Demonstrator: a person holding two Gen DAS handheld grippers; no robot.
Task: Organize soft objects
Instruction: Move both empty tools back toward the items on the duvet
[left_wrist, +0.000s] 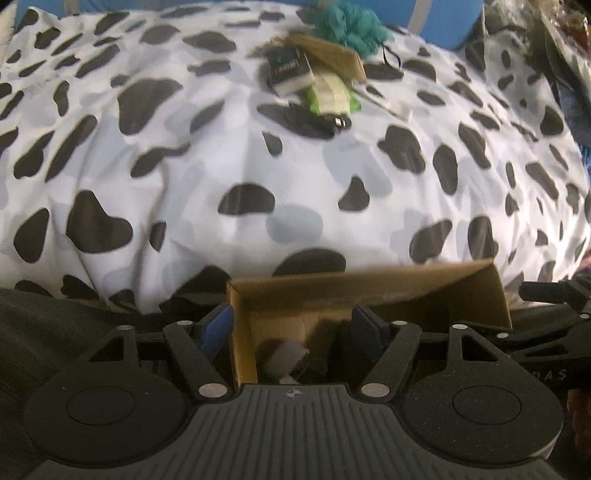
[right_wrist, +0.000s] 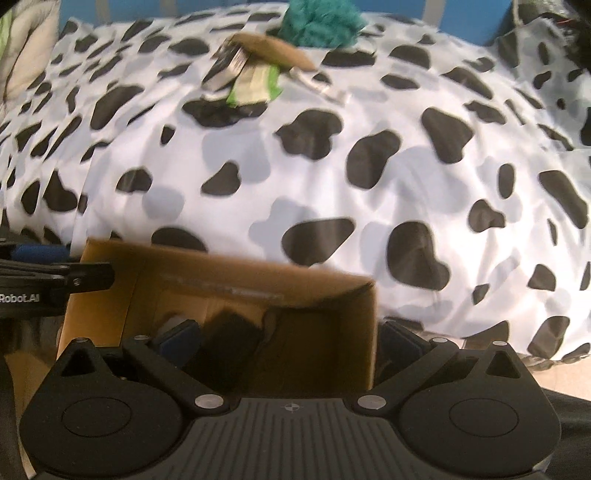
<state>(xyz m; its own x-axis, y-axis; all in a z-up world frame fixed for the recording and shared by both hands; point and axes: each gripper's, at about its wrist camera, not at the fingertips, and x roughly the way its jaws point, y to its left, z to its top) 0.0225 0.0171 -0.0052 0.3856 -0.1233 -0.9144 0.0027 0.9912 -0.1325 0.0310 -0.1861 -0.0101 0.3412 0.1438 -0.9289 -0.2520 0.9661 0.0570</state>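
Note:
An open cardboard box sits at the near edge of the bed; it also shows in the right wrist view. A grey and black soft item lies inside it. My left gripper is open, its jaws straddling the box's left wall. My right gripper is open, its jaws straddling the box's right wall, with a dark soft item between them. Far across the bed lie a teal fluffy object, a green-and-cream item and a black-and-white sponge-like block.
The bed has a black-and-white cow-print cover. A brown flat cardboard piece lies beside the far pile. A blue wall stands behind the bed. Dark clutter is at the far right.

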